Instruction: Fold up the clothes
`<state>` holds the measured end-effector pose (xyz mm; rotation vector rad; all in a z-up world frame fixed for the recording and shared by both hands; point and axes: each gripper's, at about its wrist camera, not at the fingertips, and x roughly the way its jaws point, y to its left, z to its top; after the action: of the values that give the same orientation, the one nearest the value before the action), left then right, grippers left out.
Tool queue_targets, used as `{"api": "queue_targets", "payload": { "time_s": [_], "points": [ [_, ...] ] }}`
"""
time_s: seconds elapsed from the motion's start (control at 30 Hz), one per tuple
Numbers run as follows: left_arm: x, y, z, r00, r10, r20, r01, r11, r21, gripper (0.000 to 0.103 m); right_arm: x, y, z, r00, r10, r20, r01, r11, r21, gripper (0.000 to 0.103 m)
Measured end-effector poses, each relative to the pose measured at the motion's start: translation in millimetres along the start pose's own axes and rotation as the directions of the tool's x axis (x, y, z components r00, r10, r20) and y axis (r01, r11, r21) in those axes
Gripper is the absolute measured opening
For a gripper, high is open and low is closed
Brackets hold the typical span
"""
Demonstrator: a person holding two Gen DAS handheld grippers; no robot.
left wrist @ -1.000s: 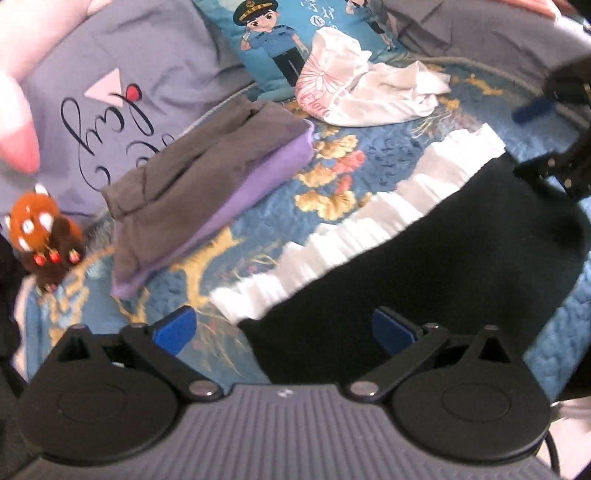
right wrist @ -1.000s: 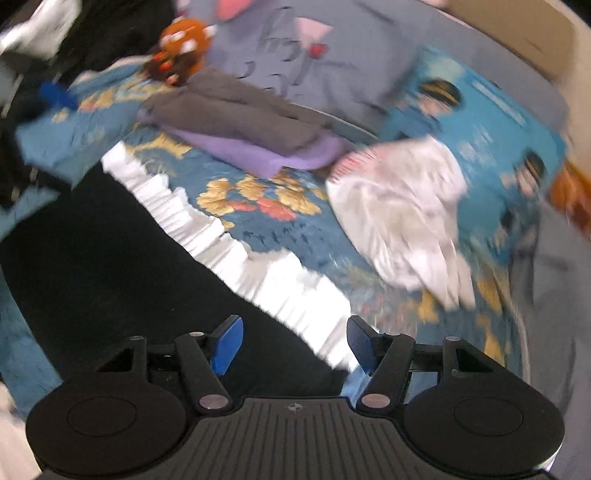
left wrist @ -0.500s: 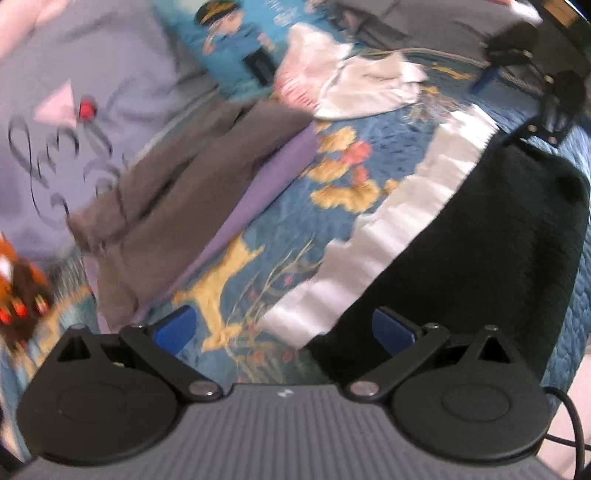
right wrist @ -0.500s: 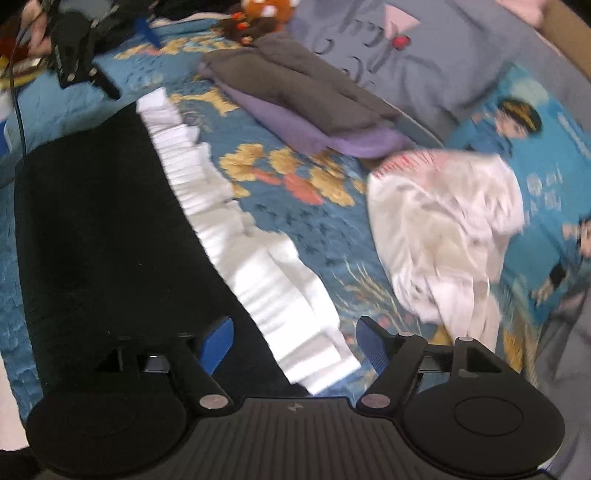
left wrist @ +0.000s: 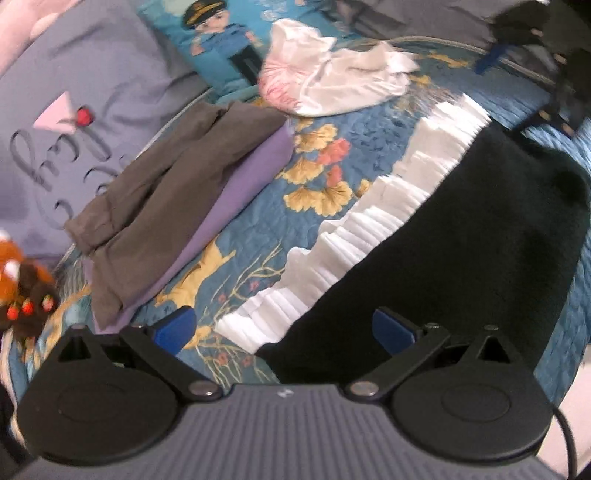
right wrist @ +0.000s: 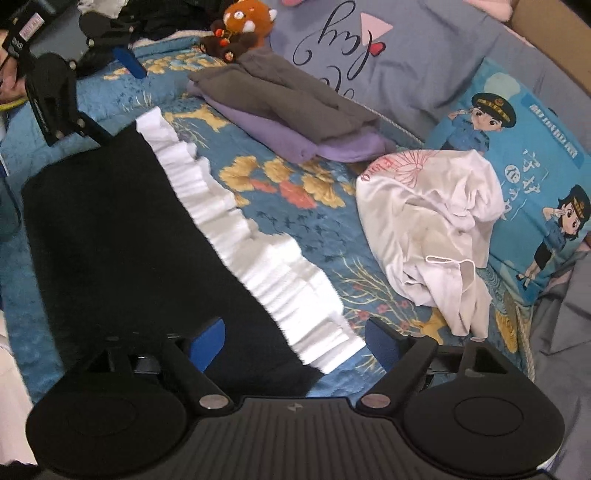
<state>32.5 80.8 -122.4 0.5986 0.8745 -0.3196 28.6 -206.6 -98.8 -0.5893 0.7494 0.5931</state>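
Note:
A black garment (left wrist: 461, 240) (right wrist: 129, 240) with a white pleated trim (left wrist: 369, 229) (right wrist: 258, 251) lies flat on the blue floral bedspread (left wrist: 314, 147). My left gripper (left wrist: 282, 330) is open over the garment's near corner, its blue pads wide apart and pressing on nothing. My right gripper (right wrist: 293, 343) hovers over the opposite end of the trim. Its jaws are opening; the cloth lies below them, not pinched. Each gripper also shows in the other's view: the right gripper (left wrist: 535, 74) and the left gripper (right wrist: 55, 99).
A folded stack, grey on purple (left wrist: 177, 192) (right wrist: 288, 99), lies beyond the trim. A crumpled white garment (left wrist: 332, 85) (right wrist: 436, 229) rests against a blue cartoon pillow (right wrist: 517, 147). A grey pillow (left wrist: 74, 92) and a plush toy (right wrist: 243, 26) sit at the back.
The right gripper's jaws have spread wider. Both views swung sideways along the trimmed edge and settled. The black garment lies where it was.

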Motion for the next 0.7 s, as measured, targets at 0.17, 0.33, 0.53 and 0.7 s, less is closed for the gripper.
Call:
{"api": "queue_targets", "payload": {
  "time_s": [0.17,0.33,0.53,0.7],
  "points": [
    [-9.9,-8.2,0.9,0.994,0.087,-0.071,-0.095,0.988,-0.121,0.103,-20.0,19.6,-3.7,1.000,-0.021,0.005,0.020,0.998,0.060,0.088],
    [-27.0,-14.8,-5.7,0.990,0.086,-0.113,-0.111,0.964,-0.242,0.103,-35.0,43.1,-10.8,0.997,-0.073,-0.038,0.077,0.988,0.132,0.089],
    [-49.9,-29.8,-14.7,0.988,0.056,-0.141,-0.105,0.923,-0.370,0.103,-51.4,64.0,-17.8,0.985,-0.130,-0.112,0.160,0.933,0.322,0.093],
    [-65.1,-49.7,-18.6,0.988,0.016,-0.152,-0.081,0.898,-0.432,0.103,-61.9,75.4,-28.8,0.986,-0.103,-0.134,0.159,0.834,0.529,0.094]
  ]
}}
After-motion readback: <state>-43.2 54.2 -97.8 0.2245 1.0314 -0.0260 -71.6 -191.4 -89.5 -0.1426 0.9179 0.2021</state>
